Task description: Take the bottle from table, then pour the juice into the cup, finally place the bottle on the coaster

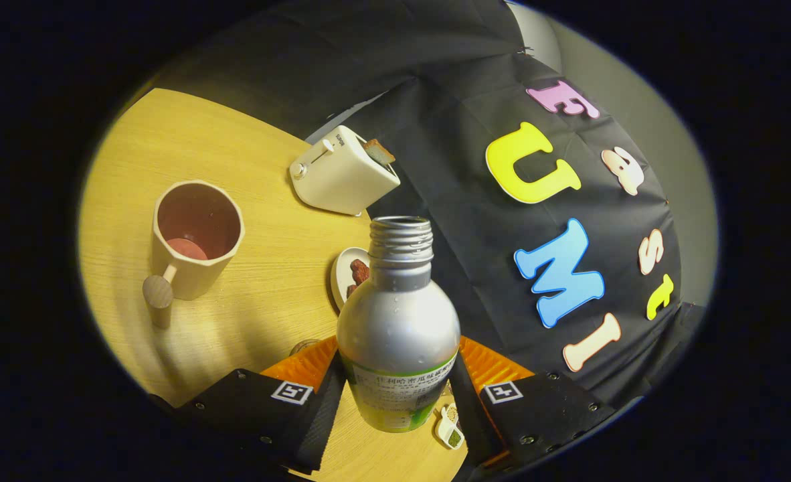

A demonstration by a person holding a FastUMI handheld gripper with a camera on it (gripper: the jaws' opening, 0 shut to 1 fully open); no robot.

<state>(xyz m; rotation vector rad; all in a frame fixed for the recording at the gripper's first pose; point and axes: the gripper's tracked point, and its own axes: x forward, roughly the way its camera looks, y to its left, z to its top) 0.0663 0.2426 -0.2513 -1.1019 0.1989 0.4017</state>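
Gripper [399,395] clamped on silver aluminium bottle [399,321], open neck pointing up-frame; beige faceted mug [195,234] sits left of frame, needs leftward tilt probably.

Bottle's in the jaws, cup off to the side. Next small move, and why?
Probably carry the bottle sideways until its open neck sits over the cup. The gripper has both jaws pressed on the bottle's body, lifted and uncapped, while the cup stands apart on the table, so tipping now would likely spill.

The bottle [399,321] sits between the tongs [399,395]; cup [195,237] left, toaster [342,171] beyond.
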